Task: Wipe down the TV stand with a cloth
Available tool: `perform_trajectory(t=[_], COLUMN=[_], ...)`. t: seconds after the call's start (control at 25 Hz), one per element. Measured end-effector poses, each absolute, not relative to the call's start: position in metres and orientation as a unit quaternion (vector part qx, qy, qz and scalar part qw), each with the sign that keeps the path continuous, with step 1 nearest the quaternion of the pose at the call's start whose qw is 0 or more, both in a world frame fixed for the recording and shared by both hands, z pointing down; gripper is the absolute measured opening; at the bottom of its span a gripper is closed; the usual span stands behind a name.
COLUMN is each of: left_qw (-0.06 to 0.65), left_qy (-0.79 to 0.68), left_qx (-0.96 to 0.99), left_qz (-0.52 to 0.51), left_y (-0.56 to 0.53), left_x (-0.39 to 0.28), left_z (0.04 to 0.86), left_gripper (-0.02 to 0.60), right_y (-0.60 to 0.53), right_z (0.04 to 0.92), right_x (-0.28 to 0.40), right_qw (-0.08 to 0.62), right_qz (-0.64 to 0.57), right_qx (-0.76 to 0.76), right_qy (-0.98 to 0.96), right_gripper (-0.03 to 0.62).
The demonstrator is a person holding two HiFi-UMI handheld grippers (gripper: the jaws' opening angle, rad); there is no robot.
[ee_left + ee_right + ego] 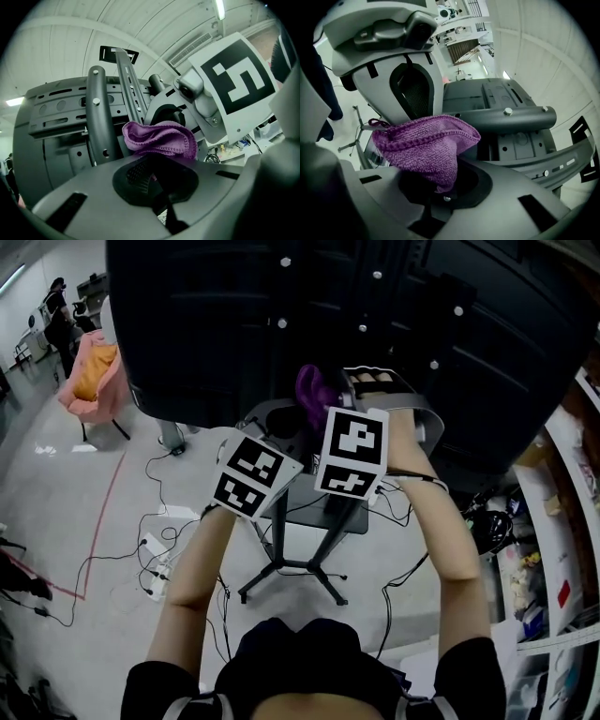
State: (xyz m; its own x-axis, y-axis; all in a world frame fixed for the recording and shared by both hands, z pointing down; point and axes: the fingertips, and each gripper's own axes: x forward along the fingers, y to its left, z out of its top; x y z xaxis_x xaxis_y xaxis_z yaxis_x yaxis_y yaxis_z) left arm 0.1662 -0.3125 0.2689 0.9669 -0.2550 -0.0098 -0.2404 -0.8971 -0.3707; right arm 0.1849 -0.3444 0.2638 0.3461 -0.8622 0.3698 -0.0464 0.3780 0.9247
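Near metal bracket [520, 117], crumpled knit cloth [426, 145].

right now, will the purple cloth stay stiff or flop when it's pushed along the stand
Probably floppy: the purple cloth bunches in soft folds where the right gripper and left gripper pinch it. Its knitted, fuzzy weave suggests it is light and grippy, not slippery.

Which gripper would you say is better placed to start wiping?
Right gripper, probably: left gripper also clamps the purple cloth, but more cloth hangs from the right, beside the stand's bar.
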Motion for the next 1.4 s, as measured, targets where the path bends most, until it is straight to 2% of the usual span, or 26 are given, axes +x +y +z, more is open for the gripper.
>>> perform_trajectory(t=[0.32,0.56,0.88,1.4], left_qw=[0.23,0.223,0.283,0.291], left_qy=[0.147,0.172,0.235,0.245], left_qx=[-0.962,-0.959,-0.928,-0.923], left_qz=[0.002,0.039,0.053,0.053], left_y=[-0.309,-0.325,-0.352,-0.377], left_x=[0.127,0.102,0.08,0.094], left_z=[0.201,0.131,0.049,0.019], left_gripper=[0.006,0.006,0.006,0.006], right_y=[-0.338,-0.345,-0.358,-0.374], right_z=[0.182,0.092,0.022,-0.001], right_x=[0.136,0.113,0.097,0.106], right_qw=[0.564,0.495,0.469,0.487], right_qz=[-0.385,-0.462,-0.501,-0.506], right_qx=[0.5,0.531,0.552,0.572], right_qy=[-0.532,-0.509,-0.474,-0.424], right_gripper=[0.064,0.064,0.064,0.064])
